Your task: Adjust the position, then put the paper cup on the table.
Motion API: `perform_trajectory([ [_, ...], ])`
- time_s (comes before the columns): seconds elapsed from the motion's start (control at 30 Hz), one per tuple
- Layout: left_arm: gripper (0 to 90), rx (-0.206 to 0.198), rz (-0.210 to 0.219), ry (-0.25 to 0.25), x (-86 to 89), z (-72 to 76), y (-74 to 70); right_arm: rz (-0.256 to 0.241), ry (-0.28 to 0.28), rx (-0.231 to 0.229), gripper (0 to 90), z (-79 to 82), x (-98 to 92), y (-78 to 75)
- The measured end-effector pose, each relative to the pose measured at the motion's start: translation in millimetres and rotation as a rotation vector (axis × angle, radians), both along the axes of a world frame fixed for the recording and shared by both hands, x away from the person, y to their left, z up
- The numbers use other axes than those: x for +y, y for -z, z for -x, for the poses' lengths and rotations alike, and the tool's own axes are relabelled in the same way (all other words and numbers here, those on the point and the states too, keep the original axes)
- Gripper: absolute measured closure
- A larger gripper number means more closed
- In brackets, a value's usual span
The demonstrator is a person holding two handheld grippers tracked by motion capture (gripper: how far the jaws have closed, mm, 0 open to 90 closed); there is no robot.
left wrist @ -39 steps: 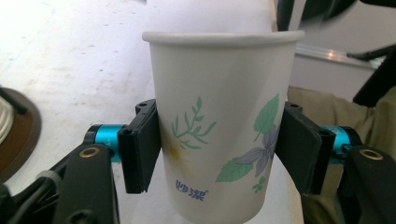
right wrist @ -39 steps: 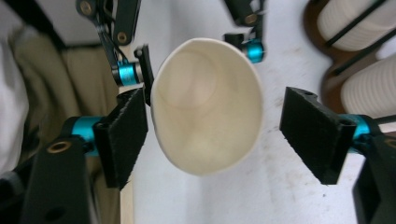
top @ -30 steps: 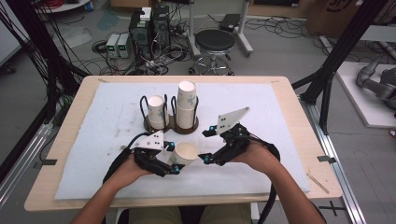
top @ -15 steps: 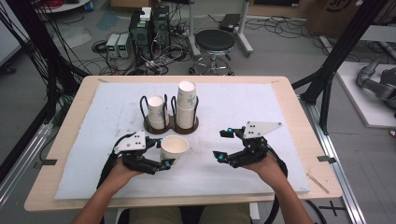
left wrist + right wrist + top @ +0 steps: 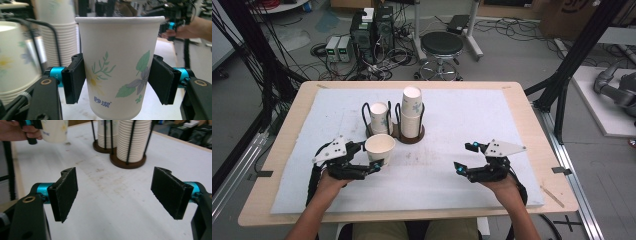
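paper cup [image 5: 119, 67] upright, clamped between left hand-held gripper [image 5: 120, 80] jaws, seemingly lifted.

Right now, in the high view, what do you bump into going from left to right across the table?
left gripper → paper cup it holds → short stack of cups in the wire holder → tall stack of cups → right gripper, jaws open, holding nothing.

Matt paper cup [image 5: 120, 67], smooth with a printed flower, sits between my rough black foam pads [image 5: 74, 77]; white cloth mat [image 5: 452, 165], wooden table [image 5: 532, 115] edge.
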State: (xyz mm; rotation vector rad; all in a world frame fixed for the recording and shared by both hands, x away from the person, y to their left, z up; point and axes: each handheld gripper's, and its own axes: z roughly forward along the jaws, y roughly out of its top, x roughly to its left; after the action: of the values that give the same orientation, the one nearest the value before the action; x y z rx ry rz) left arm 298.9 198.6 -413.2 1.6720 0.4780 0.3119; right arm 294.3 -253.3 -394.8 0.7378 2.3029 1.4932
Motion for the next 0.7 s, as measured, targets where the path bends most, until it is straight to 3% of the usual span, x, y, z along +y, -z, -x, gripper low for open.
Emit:
perform_trajectory([
  [0.3, 33.2, -0.052, 0.031, -0.073, 19.3, -2.1, 1.8, -0.017, 0.078, -0.015, 22.3, -0.4, -12.4, 2.0],
  [0.7, 32.6, -0.06, 0.038, -0.122, 32.2, -2.2, 2.6, -0.021, 0.082, -0.022, 22.3, -0.8, -12.8, 2.3],
])
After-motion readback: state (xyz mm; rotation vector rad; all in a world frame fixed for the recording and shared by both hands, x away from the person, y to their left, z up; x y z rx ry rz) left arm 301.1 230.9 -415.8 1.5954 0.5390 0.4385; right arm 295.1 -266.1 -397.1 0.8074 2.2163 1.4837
